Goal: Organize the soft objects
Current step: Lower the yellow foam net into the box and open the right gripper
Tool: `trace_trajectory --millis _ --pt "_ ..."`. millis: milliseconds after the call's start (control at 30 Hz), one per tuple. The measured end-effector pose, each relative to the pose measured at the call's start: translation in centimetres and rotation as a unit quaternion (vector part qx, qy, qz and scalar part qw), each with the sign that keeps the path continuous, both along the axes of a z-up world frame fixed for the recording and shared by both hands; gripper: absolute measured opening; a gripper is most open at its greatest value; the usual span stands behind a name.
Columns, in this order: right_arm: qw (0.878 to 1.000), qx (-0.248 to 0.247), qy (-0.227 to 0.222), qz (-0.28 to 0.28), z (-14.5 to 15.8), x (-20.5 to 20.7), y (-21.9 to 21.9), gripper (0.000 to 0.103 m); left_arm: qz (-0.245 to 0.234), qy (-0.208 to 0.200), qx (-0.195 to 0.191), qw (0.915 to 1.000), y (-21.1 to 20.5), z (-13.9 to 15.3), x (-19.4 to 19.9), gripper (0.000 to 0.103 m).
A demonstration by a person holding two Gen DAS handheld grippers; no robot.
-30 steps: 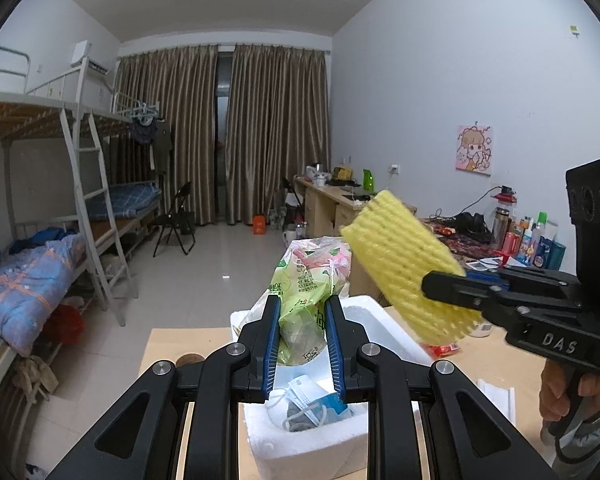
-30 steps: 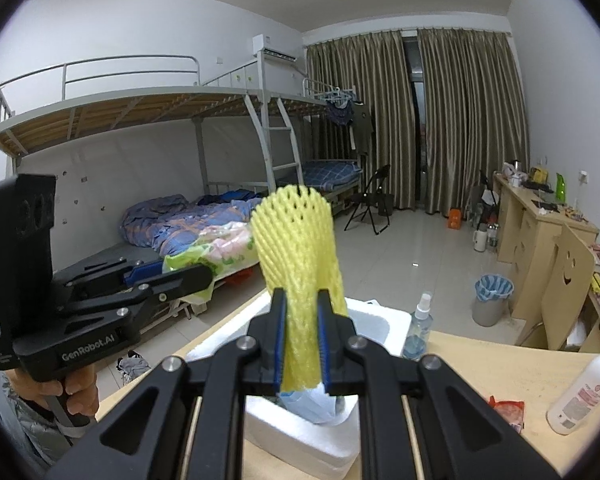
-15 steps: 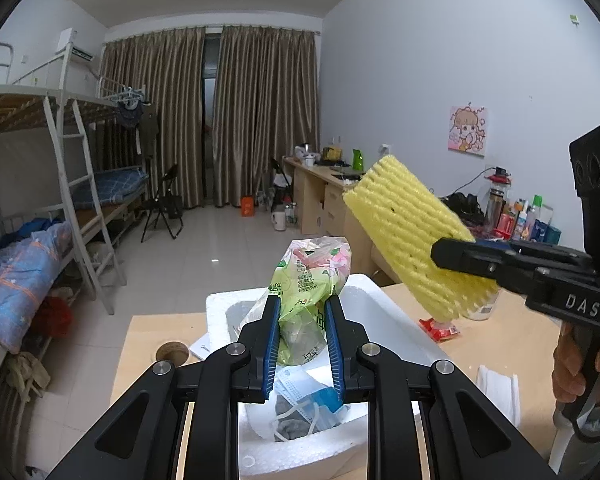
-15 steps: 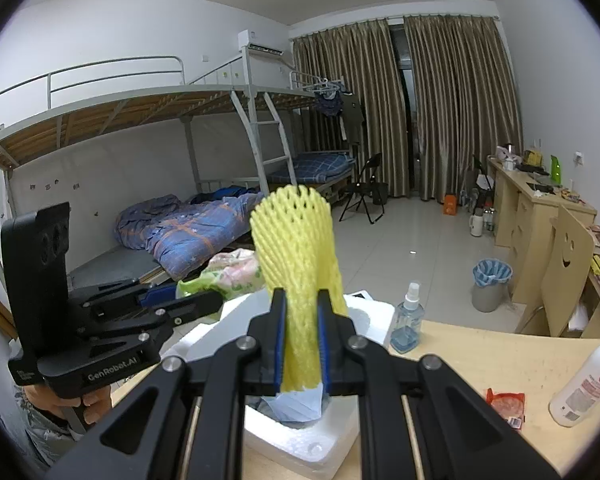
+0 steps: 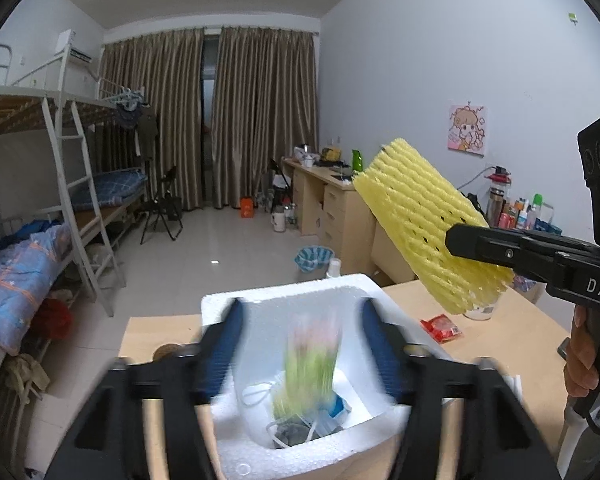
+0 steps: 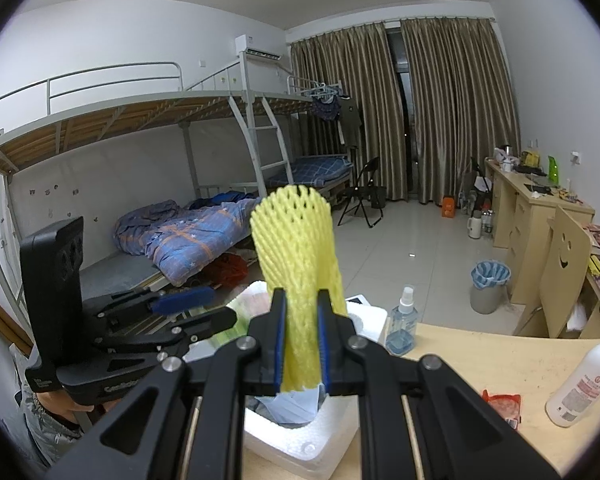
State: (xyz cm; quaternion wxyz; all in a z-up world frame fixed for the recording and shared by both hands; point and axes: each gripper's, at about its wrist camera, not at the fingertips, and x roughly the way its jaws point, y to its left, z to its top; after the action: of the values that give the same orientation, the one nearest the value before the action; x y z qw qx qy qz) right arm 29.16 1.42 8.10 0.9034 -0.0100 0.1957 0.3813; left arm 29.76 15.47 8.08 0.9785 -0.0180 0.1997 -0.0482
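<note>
The left hand-held gripper (image 5: 300,356) has its jaws spread wide apart above the white foam box (image 5: 364,438), gripping nothing. Between the blue-padded fingers (image 5: 222,354), a green and pink plastic bag (image 5: 310,364) shows as a vertical motion-blurred streak inside the box opening, apart from both pads. At the bottom of the box lie face masks (image 5: 320,420) with white ear loops.

The right hand-held gripper (image 6: 302,346) is clamped on a yellow foam net sleeve (image 6: 300,264), which stands upright out of its jaws, its lower end poking out beneath the pads. In the left wrist view the same sleeve (image 5: 428,232) hangs tilted in the air, above and to the right of the box, off its right rim.

The box sits on the wooden tabletop (image 6: 472,356). On the tabletop beside the box stands a clear spray bottle (image 6: 402,322) with blue liquid; a red snack packet (image 6: 502,398) lies further right, and a white bottle with a red cap (image 6: 584,380) leans near the right edge
</note>
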Motion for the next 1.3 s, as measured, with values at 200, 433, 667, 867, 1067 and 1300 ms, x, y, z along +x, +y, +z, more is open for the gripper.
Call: trace_trajectory --millis 200,433,667,867,1067,1300 --pt "1.000 0.000 0.000 0.000 0.0 0.0 0.1 0.017 0.027 -0.020 0.004 0.9994 0.5 0.3 -1.0 0.103" --pt "1.000 -0.003 0.002 0.003 -0.1 0.2 0.1 0.017 0.041 -0.047 0.013 0.9980 0.5 0.6 -3.0 0.103" --pt "1.000 -0.005 0.003 0.015 -0.4 0.6 0.6 0.017 0.066 -0.057 0.015 0.9961 1.5 0.2 -4.5 0.103" --pt "0.999 -0.010 0.013 0.028 -1.4 1.2 1.8 0.017 0.078 -0.061 0.013 0.9950 2.6 -0.1 -5.3 0.103" --pt "0.999 -0.017 0.031 0.028 -2.5 2.4 2.2 0.017 0.071 -0.056 0.012 0.9958 2.9 -0.6 -5.5 0.103" --pt "0.999 -0.013 0.034 0.031 -2.7 3.0 2.4 0.025 0.065 -0.050 -0.001 0.9967 3.6 -1.5 -5.5 0.103"
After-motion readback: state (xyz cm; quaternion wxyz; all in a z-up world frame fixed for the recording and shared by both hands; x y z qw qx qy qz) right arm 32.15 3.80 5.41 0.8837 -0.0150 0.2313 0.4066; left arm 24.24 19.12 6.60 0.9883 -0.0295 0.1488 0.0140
